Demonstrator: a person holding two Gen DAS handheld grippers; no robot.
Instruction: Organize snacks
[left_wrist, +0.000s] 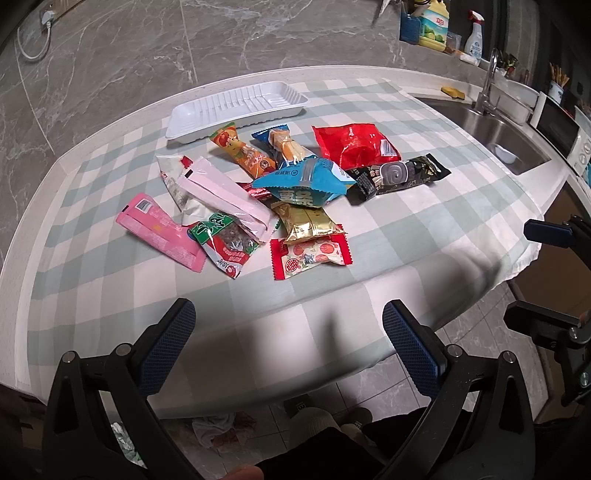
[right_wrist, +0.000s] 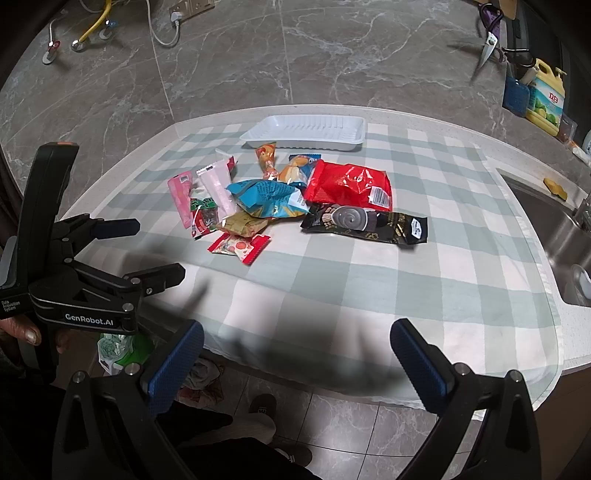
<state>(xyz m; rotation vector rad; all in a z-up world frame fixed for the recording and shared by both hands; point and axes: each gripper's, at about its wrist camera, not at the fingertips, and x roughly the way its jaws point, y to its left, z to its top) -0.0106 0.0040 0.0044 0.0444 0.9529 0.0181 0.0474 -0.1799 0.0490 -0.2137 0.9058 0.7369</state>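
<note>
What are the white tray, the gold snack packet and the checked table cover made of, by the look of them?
White tray: likely thin moulded plastic or foam, matte, with ribbed floor and rolled rim. Gold snack packet: seemingly metallised plastic film, shiny, creased, with bright glints. Checked table cover: apparently woven cloth, matte, draping softly over the counter edge with a hemmed border.

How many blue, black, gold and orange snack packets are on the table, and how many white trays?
Blue snack packets: 2
Black snack packet: 1
Gold snack packet: 1
Orange snack packet: 1
White tray: 1
Total: 6
</note>
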